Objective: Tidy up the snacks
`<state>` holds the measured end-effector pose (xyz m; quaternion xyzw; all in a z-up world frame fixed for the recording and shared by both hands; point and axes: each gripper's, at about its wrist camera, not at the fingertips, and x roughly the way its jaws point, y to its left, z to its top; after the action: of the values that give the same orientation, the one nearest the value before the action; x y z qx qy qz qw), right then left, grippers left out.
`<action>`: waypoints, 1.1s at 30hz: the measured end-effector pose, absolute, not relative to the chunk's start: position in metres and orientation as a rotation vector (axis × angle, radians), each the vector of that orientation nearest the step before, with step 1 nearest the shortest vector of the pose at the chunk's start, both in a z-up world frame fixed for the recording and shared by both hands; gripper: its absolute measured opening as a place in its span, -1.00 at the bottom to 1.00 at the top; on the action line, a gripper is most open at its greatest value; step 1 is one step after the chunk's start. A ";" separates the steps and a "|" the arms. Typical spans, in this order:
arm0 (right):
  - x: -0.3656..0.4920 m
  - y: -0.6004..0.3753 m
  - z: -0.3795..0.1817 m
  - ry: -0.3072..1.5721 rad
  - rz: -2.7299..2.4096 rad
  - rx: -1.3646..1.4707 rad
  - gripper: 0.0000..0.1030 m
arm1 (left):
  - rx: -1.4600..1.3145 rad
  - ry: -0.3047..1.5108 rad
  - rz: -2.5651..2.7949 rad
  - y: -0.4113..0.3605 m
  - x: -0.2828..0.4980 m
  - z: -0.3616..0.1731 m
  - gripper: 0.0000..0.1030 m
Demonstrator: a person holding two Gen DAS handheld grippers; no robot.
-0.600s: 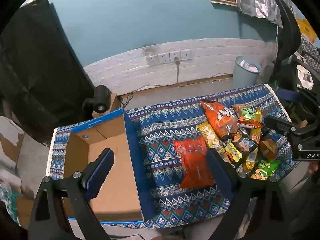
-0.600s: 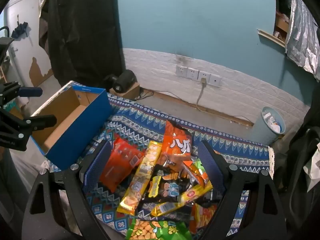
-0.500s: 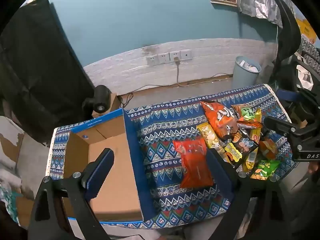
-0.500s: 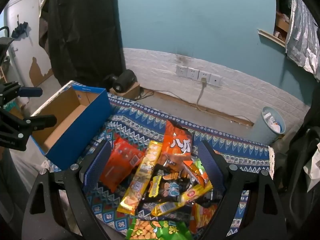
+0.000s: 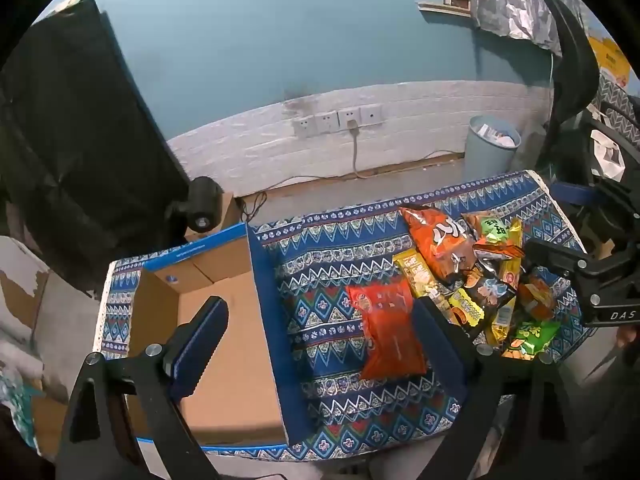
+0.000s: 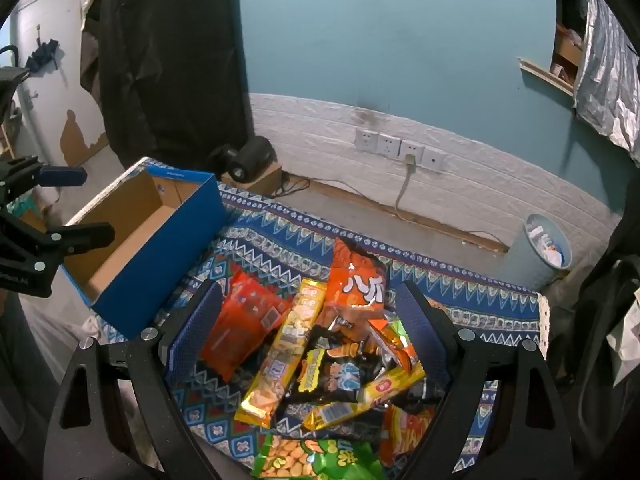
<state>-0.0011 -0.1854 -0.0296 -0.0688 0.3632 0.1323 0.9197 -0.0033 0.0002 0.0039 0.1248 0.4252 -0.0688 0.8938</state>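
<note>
Between the wide-open, empty left tongs (image 5: 316, 328) lies the red pack (image 5: 386, 326), long axis pointing away, box (image 5: 224, 344) alongside; right tongs (image 6: 310, 328), equally open, hover over the pile (image 6: 344, 360).

The left wrist camera looks down from above the blue box (image 5: 224, 320); the right wrist camera looks down, closer, over the snack pile (image 6: 332, 360). Both views share box, pile and patterned cloth (image 5: 340, 240).
</note>
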 end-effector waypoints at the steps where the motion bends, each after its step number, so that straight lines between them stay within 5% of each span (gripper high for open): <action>1: -0.002 -0.185 -0.030 0.747 0.272 -0.142 0.69 | 0.259 0.883 -0.143 0.000 -0.003 0.004 0.83; 33: -0.002 -0.183 -0.032 0.757 0.277 -0.148 0.69 | 0.262 0.907 -0.145 -0.001 -0.004 -0.002 0.83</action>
<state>-0.0016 -0.1832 -0.0317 -0.0719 0.3678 0.1349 0.9173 -0.0044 -0.0012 -0.0023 0.1260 0.4363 -0.0699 0.8882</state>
